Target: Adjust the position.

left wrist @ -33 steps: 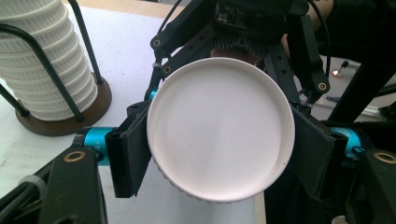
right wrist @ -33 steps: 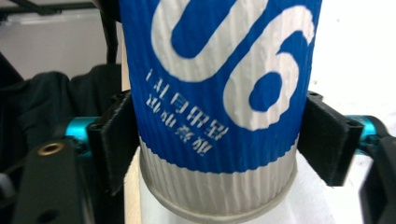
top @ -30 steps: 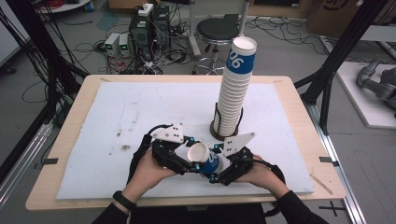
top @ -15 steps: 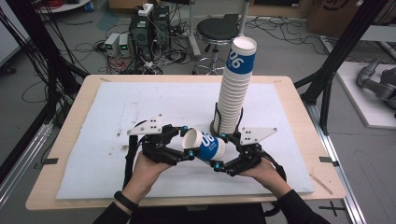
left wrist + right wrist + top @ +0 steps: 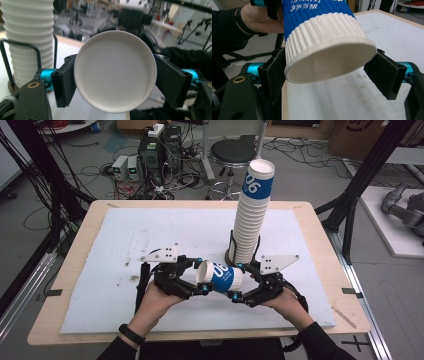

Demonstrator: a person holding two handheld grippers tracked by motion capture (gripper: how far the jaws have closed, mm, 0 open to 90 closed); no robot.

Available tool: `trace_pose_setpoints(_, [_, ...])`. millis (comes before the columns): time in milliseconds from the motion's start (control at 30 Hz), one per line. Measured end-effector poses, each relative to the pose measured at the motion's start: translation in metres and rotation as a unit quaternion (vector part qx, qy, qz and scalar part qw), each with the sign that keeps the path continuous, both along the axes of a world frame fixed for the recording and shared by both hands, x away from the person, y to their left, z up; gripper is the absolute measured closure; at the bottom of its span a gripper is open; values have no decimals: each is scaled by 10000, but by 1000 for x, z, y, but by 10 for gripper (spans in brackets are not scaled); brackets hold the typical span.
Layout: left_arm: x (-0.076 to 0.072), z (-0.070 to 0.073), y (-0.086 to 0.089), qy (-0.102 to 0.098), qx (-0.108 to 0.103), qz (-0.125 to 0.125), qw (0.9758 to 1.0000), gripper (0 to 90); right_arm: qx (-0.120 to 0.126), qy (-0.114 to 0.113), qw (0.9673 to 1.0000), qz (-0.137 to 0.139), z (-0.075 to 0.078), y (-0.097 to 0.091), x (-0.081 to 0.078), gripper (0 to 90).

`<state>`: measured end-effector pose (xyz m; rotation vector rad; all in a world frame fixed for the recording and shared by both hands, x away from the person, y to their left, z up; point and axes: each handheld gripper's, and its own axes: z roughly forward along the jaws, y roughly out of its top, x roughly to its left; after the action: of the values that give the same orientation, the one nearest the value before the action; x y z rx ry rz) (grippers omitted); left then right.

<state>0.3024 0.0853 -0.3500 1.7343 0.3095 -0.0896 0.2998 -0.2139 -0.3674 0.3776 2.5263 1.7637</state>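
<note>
A blue and white paper cup point(image 5: 222, 276) lies level in the air between my two grippers, just above the white mat point(image 5: 150, 235). My left gripper point(image 5: 197, 281) has its jaws around the cup's left end, whose white round face point(image 5: 115, 72) fills the left gripper view. These jaws have just been opening, and the pads point(image 5: 63, 82) sit loosely beside the cup. My right gripper point(image 5: 237, 282) has just been closing. Its pads point(image 5: 275, 75) press on the ribbed white end point(image 5: 322, 50).
A tall stack of the same cups point(image 5: 252, 220) stands in a black wire holder point(image 5: 5, 62) just behind the grippers, right of centre. The wooden table's front edge point(image 5: 200, 335) is close below the hands. A stool and cables are on the floor beyond the table.
The cup, tipped up beside the left gripper a second ago, now lies level between the two grippers. The grippers have drawn apart, with the right one now at the cup's far end.
</note>
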Motion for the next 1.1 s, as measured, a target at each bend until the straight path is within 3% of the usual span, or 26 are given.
trace_pose_setpoints(133, [-1, 1, -3, -32, 390, -58, 9992, 238, -239, -109, 9996, 61, 1, -1, -1, 213])
trace_pose_setpoints(267, [1, -1, -3, -13, 483, -158, 9987, 293, -463, -282, 9984, 126, 4, 1, -2, 205])
trace_pose_setpoints(400, [5, -6, 1, 40, 130, -244, 9996, 294, -325, -311, 9990, 81, 6, -1, -3, 171])
trace_pose_setpoints(467, [6, -9, 5, 61, -160, -249, 9995, 295, -196, -282, 9994, 53, 8, -3, -3, 171])
trace_pose_setpoints(633, [7, -13, 11, -59, -684, -203, 9974, 296, 173, -66, 9998, -58, 9, -6, -3, 159])
trace_pose_setpoints(767, [6, -14, 10, -103, -934, -231, 9953, 297, 424, 80, 9990, -113, 9, -3, -3, 146])
trace_pose_setpoints(900, [5, -16, 5, -135, -825, -272, 9961, 296, 467, 172, 9987, -116, 8, 1, -4, 146])
trace_pose_setpoints(1000, [3, -15, 1, -235, -609, -289, 9974, 293, 495, 166, 9986, -66, 8, 3, -5, 149])
trace_pose_setpoints(1100, [2, -12, 0, -206, -448, -279, 9984, 292, 417, 157, 9990, 13, 9, 0, -3, 173])
